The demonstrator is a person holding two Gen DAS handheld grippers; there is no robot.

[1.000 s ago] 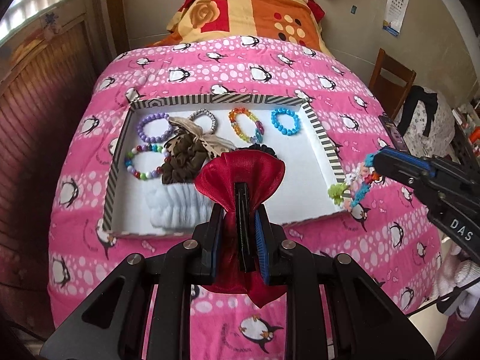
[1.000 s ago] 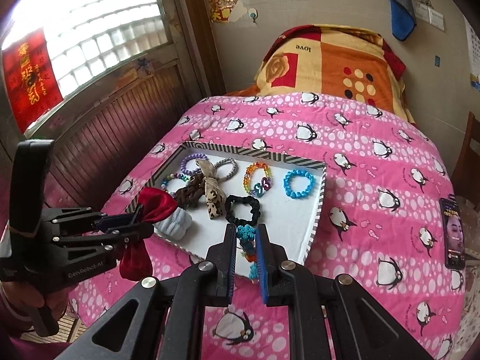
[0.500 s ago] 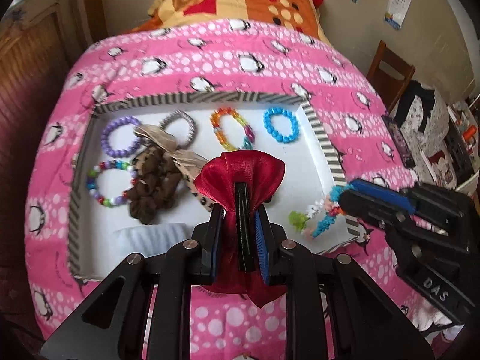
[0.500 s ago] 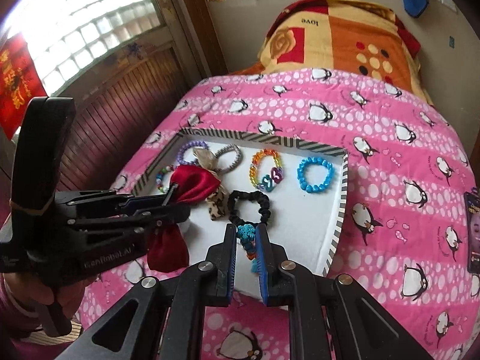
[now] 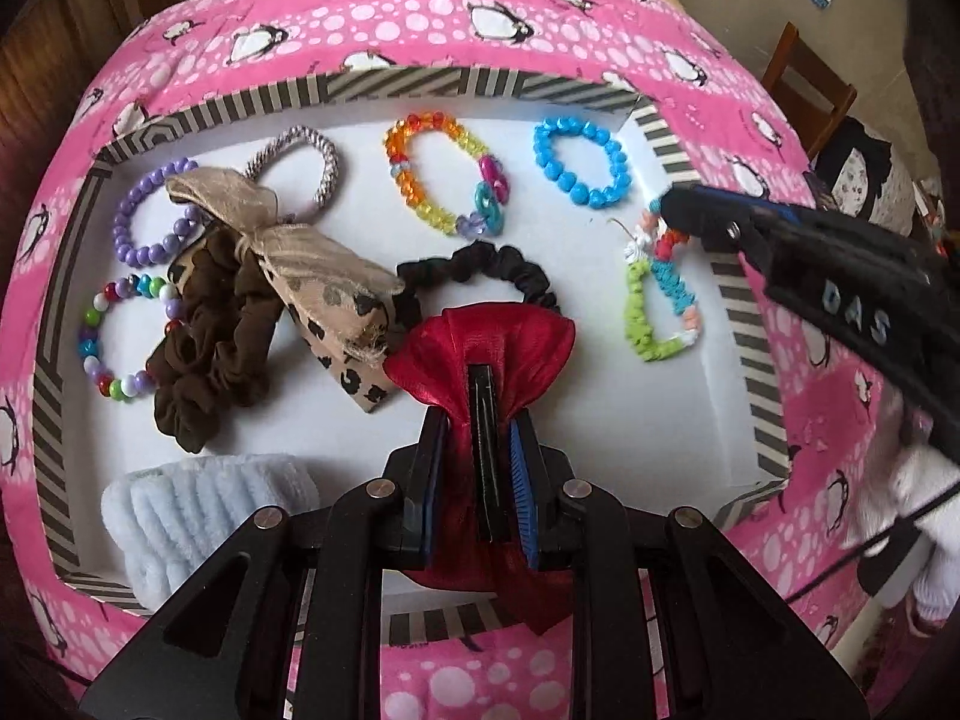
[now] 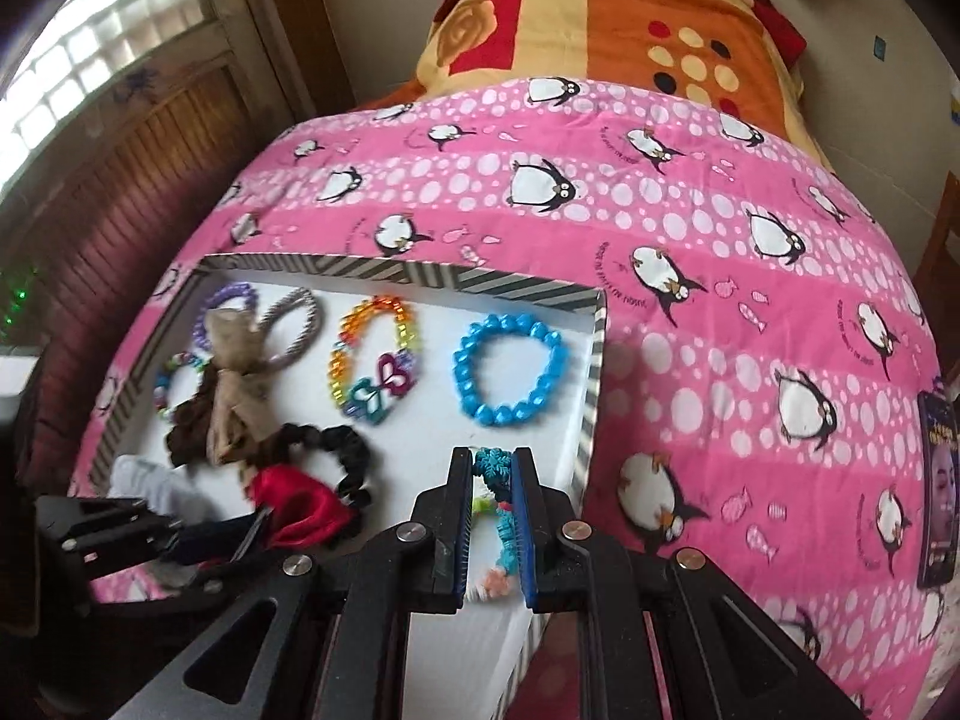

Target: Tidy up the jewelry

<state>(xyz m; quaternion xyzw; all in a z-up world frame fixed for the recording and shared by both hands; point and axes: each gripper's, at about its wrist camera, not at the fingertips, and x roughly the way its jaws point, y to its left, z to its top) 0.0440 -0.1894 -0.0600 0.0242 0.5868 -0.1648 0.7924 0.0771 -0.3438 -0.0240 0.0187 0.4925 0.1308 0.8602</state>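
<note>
A white tray with a striped rim (image 5: 420, 87) (image 6: 528, 291) lies on the pink penguin bedspread. My left gripper (image 5: 480, 414) is shut on a red satin bow clip (image 5: 480, 348), low over the tray's front middle. My right gripper (image 6: 493, 465) (image 5: 672, 210) is shut on a multicoloured flower bracelet (image 5: 657, 306) (image 6: 498, 534), which dangles over the tray's right side. In the tray lie a blue bead bracelet (image 5: 582, 162) (image 6: 510, 369), a rainbow bead bracelet (image 5: 444, 174), a black scrunchie (image 5: 474, 264), a brown scrunchie (image 5: 210, 330) and a leopard bow (image 5: 324, 276).
A purple bead bracelet (image 5: 150, 216), a grey hair tie (image 5: 300, 168), a mixed bead bracelet (image 5: 114, 336) and a white fluffy band (image 5: 204, 510) fill the tray's left side. A phone (image 6: 936, 480) lies on the bed at right. A wooden chair (image 5: 804, 84) stands beyond the bed.
Both grippers have come down and forward over the tray, each keeping its item. The flower bracelet went from beside the tray's right rim to inside it. The red bow now hangs low over the tray.
</note>
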